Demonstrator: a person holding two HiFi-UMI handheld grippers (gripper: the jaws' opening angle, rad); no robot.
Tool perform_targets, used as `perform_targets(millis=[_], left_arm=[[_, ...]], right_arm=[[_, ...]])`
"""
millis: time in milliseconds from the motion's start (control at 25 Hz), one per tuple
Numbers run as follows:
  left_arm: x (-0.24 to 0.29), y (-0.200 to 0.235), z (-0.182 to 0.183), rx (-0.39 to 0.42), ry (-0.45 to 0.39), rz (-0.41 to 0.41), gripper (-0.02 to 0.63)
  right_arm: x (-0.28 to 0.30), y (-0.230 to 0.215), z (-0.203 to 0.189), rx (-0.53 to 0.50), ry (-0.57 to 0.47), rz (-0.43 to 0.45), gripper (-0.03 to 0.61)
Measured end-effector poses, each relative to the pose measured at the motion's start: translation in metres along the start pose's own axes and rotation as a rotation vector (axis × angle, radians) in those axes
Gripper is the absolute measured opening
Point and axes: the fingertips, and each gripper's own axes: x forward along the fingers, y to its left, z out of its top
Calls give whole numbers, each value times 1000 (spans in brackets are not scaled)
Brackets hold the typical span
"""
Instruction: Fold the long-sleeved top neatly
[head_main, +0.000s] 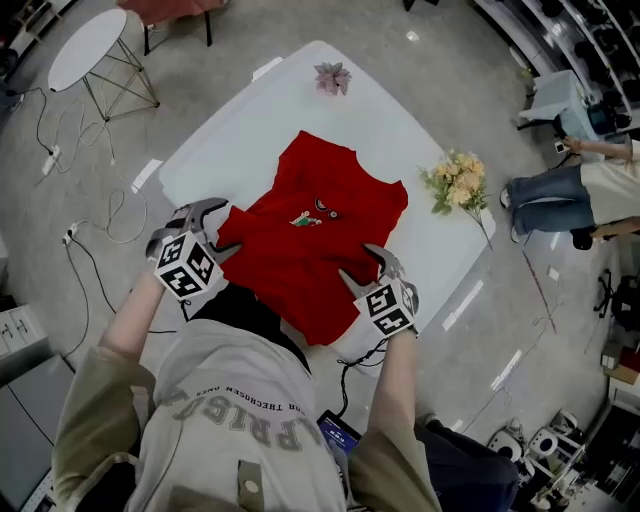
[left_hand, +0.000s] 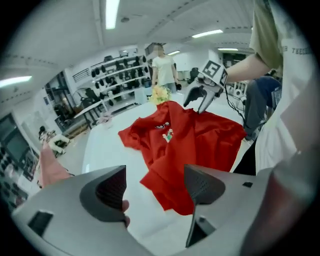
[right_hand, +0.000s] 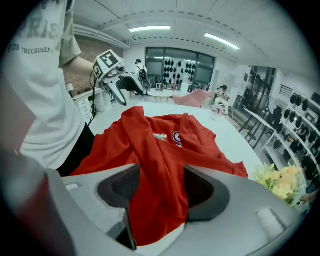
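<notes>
A red long-sleeved top (head_main: 320, 250) lies crumpled on the white table (head_main: 250, 120), with a small printed motif near its middle. My left gripper (head_main: 228, 225) stands open at the top's left edge. In the left gripper view its jaws (left_hand: 155, 187) are spread wide over bare table, and the top's near corner (left_hand: 170, 195) lies just beyond them. My right gripper (head_main: 357, 262) is over the top's near right part. A fold of red cloth (right_hand: 165, 145) runs up between its spread jaws (right_hand: 157, 187), which do not pinch it.
A pink flower (head_main: 332, 77) sits at the table's far end and a yellow bouquet (head_main: 455, 180) at its right edge. A round side table (head_main: 85, 45) and floor cables are at the left. A person (head_main: 570, 195) is at the right.
</notes>
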Motion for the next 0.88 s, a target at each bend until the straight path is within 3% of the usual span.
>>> perform_targets(millis=[160,240,360,480,560,720,880], left_arm=[[46,-8,2,265,186,-137,342],[52,-11,1,318,217,-178,319],[39,-7,8,309,132,-138,161],[23,-9,12,306,21,-111,65],[12,-15,12,343,-48,-95,43],[-4,-35,1,404,-125,-111,40],[-9,-54,-18,347,-106,-235,41]], right_arm=[[17,1,3,6,65,22,258],[26,0,0,42,102,26,256],[30,3,-2,29,152,9,234],[28,4,-6,-4,191,-41,126],[25,5,-6,-16,192,-86,31],[9,17,-1,-35,154,-168,29],[-2,35,-8,-23,165,-193,29]])
